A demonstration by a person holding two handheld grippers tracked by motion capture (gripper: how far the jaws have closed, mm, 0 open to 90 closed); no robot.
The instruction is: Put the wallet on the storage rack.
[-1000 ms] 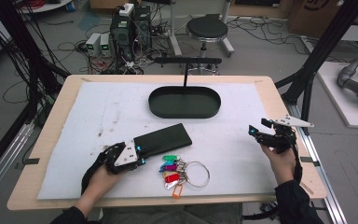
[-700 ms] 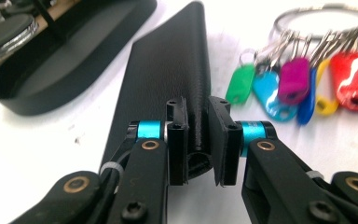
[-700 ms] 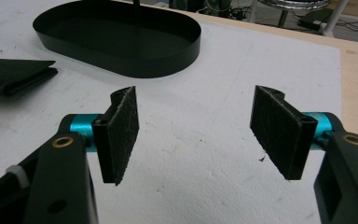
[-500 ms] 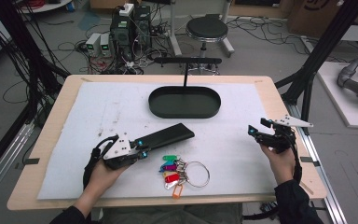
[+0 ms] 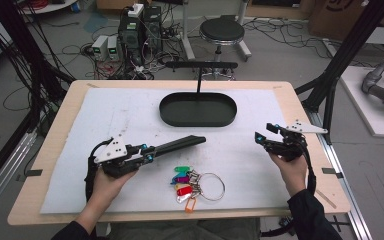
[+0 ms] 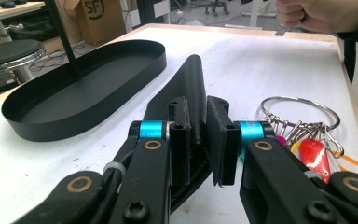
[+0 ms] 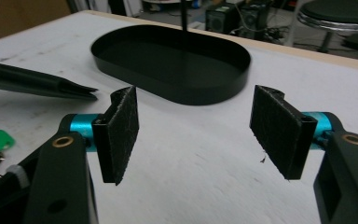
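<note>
Lifted off the mat since earlier — black pouch (image 6: 191, 88) clamped edge-on between left gripper (image 6: 199, 135) fingers.

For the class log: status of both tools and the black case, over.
Left tool shut on black case, lifted edge-up. Right tool open, idle. Key ring beside; oval tray beyond.

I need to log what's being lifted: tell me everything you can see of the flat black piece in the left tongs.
The flat black piece is a long, thin, matte slab, plastic by its look, tapering to a narrow edge. The left tongs are shut on one end, both pads pressing its faces, so it stands on edge. Its far end points toward the black oval tray, apart from it. Whether the far end touches the white mat cannot be told.
</note>
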